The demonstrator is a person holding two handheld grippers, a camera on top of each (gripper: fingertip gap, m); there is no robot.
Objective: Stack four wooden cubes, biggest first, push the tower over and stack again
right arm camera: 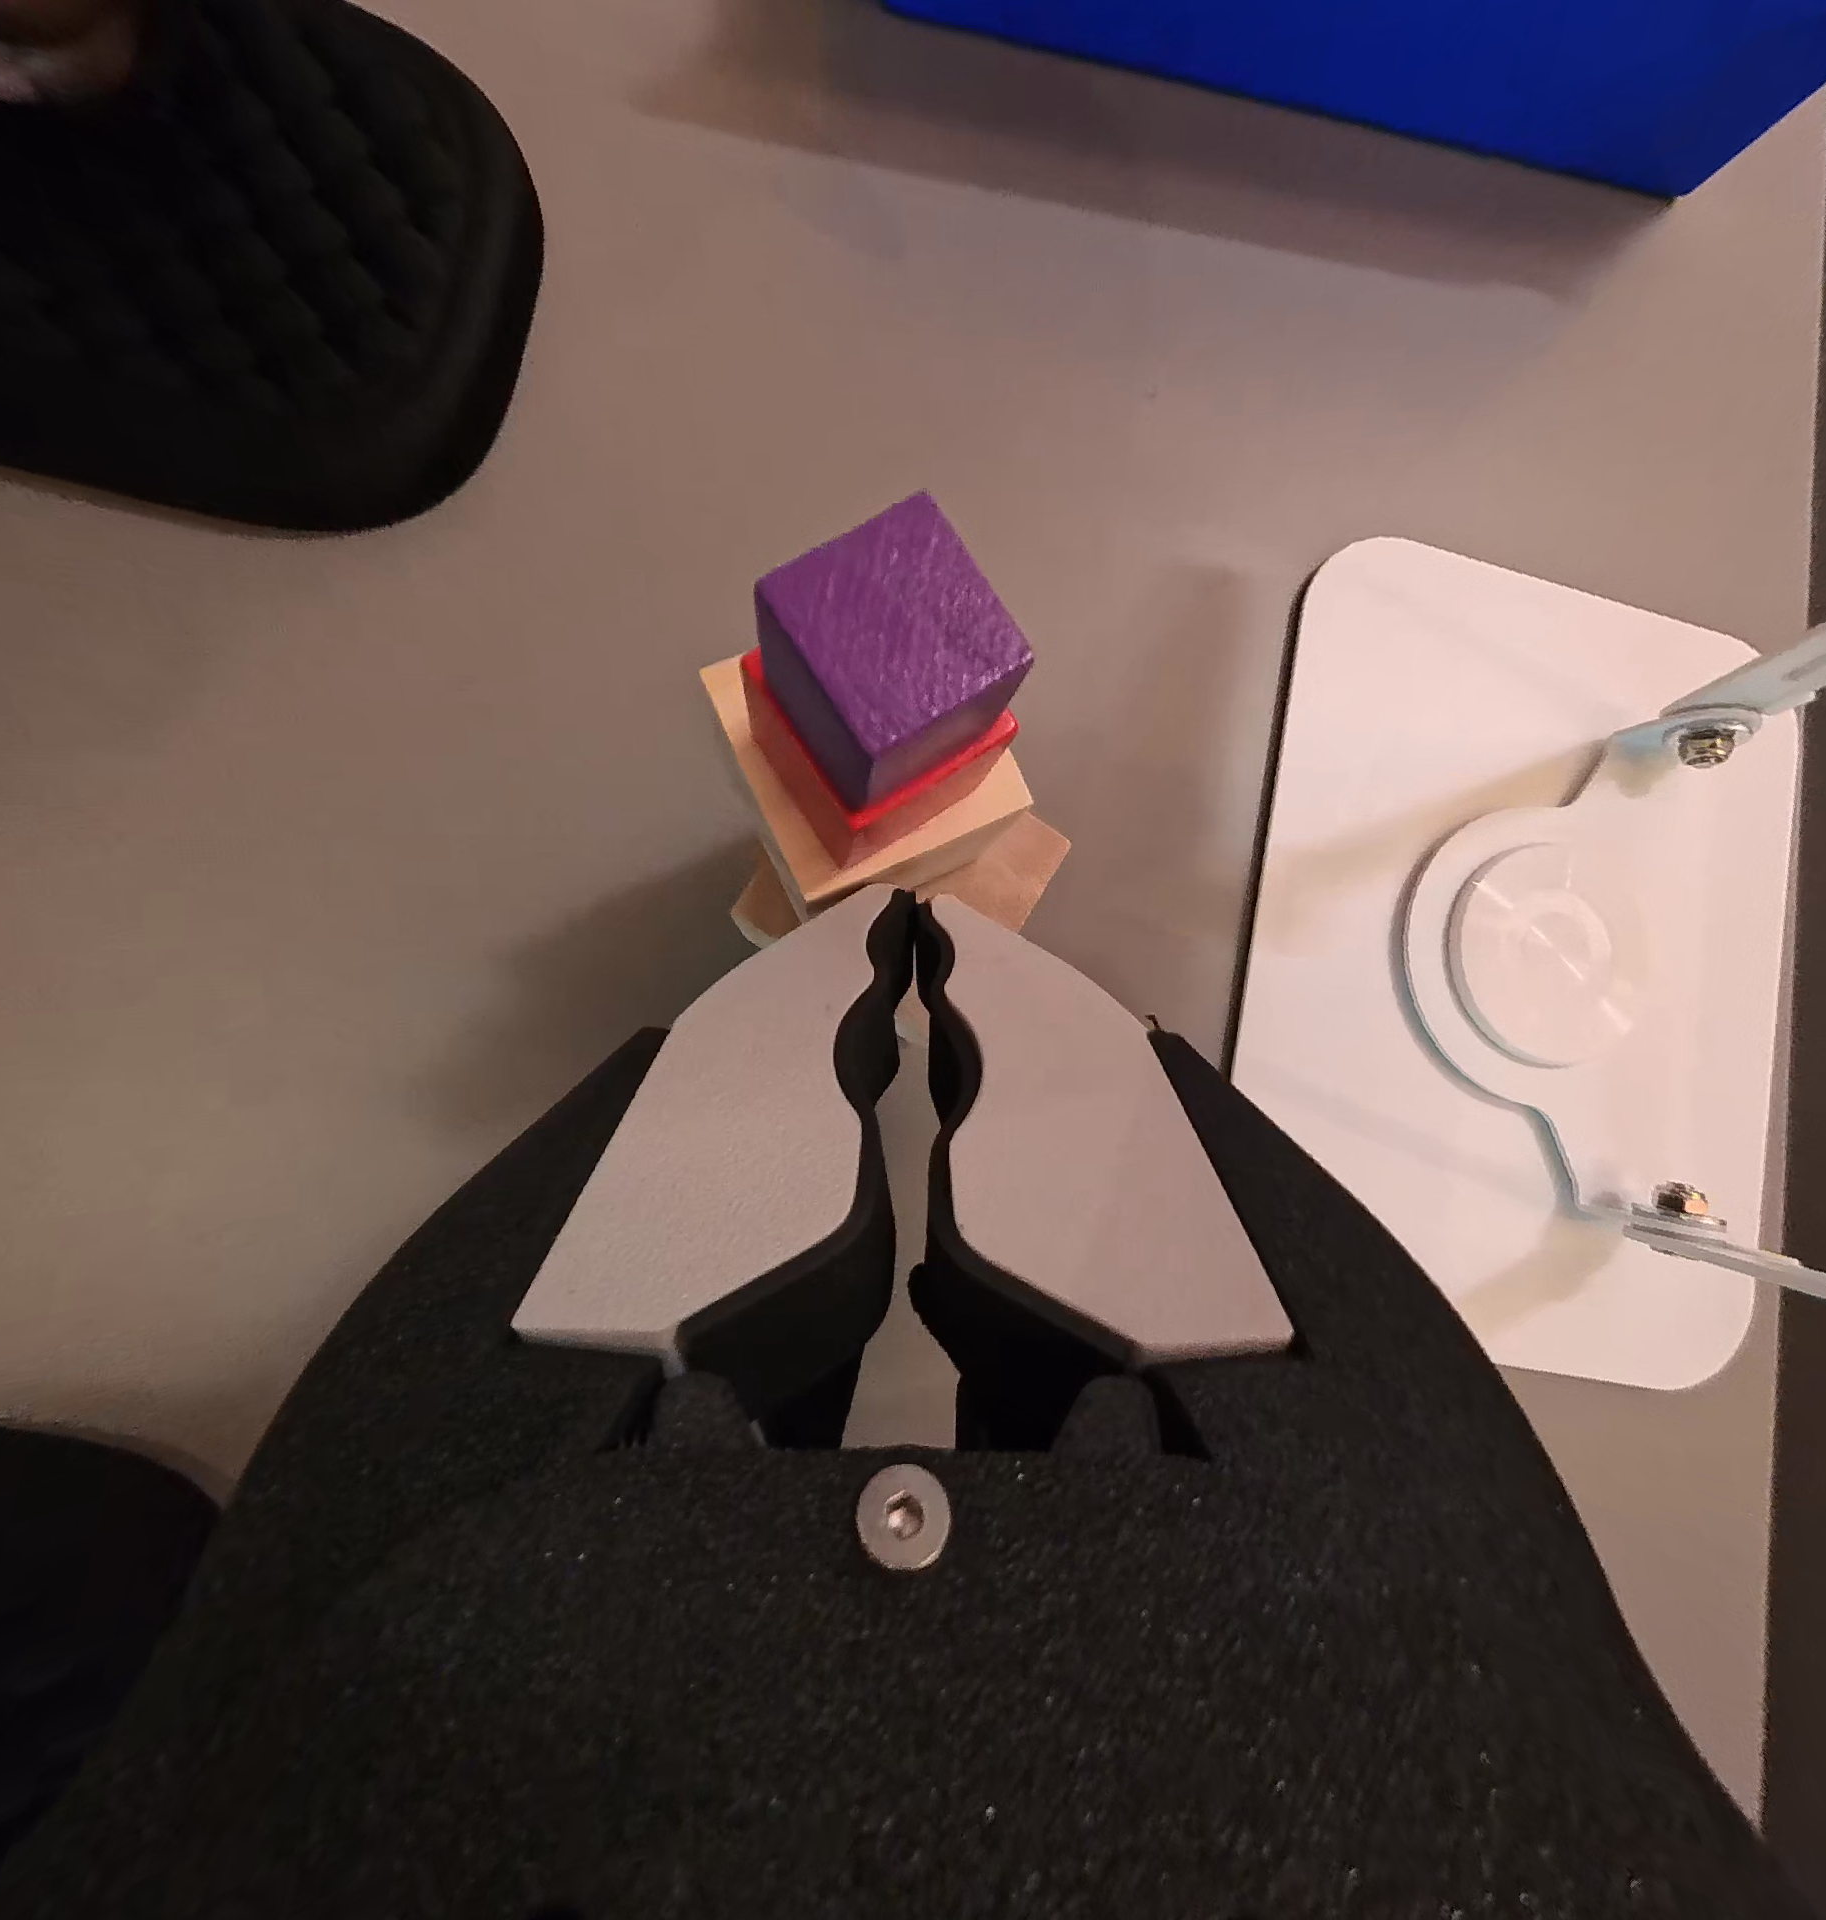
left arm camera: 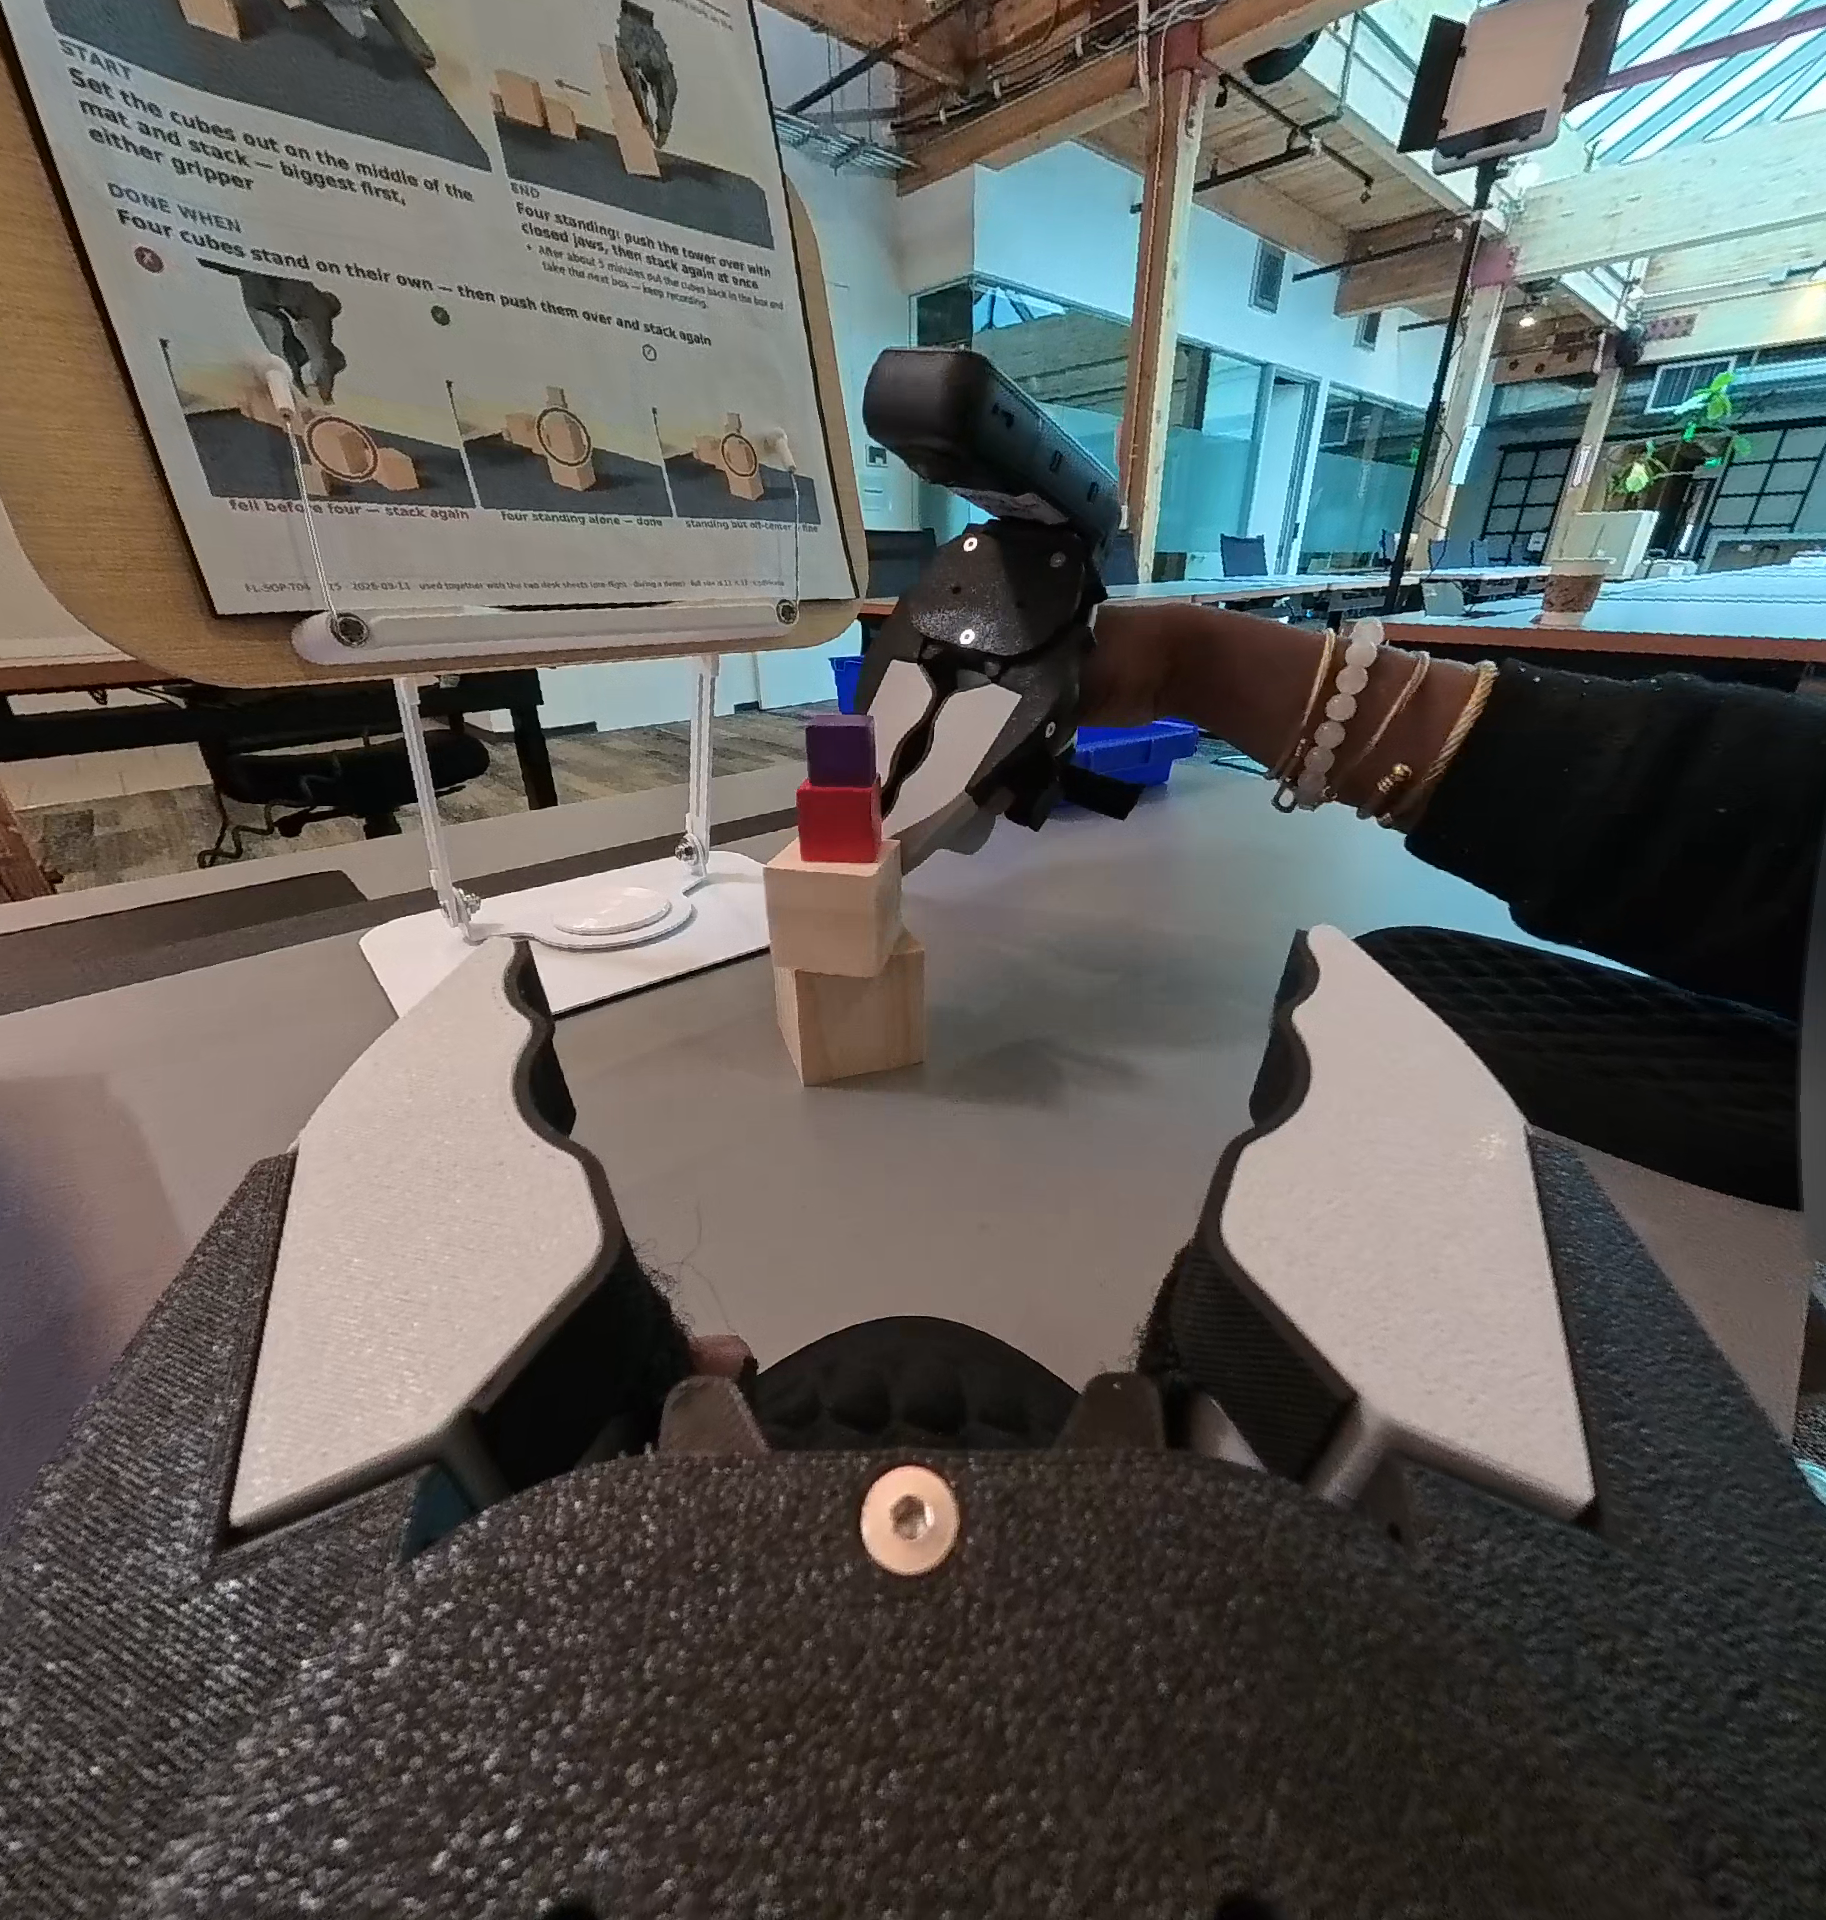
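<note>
The left tool (left arm camera: 914, 1049) gapes wide over the smooth grey table (left arm camera: 992, 1195), gripping nothing. Beyond stands a stack: two plain wooden cubes (left arm camera: 857, 1013), a red cube (left arm camera: 836, 821), a purple cube (left arm camera: 839, 751). The right tool (right arm camera: 911, 906), pinched closed and bare, tips at the upper wooden cube's edge. A blue bin (left arm camera: 1137, 743) sits farther back, contents hidden.

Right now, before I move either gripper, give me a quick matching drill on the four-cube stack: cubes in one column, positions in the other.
1. small purple painted cube
2. red painted cube
3. upper plain wooden cube
4. lower plain wooden cube

a. on the grey table
b. top of stack
c. directly under purple
d. carries the red cube

Pairs: 1-b, 2-c, 3-d, 4-a
</note>
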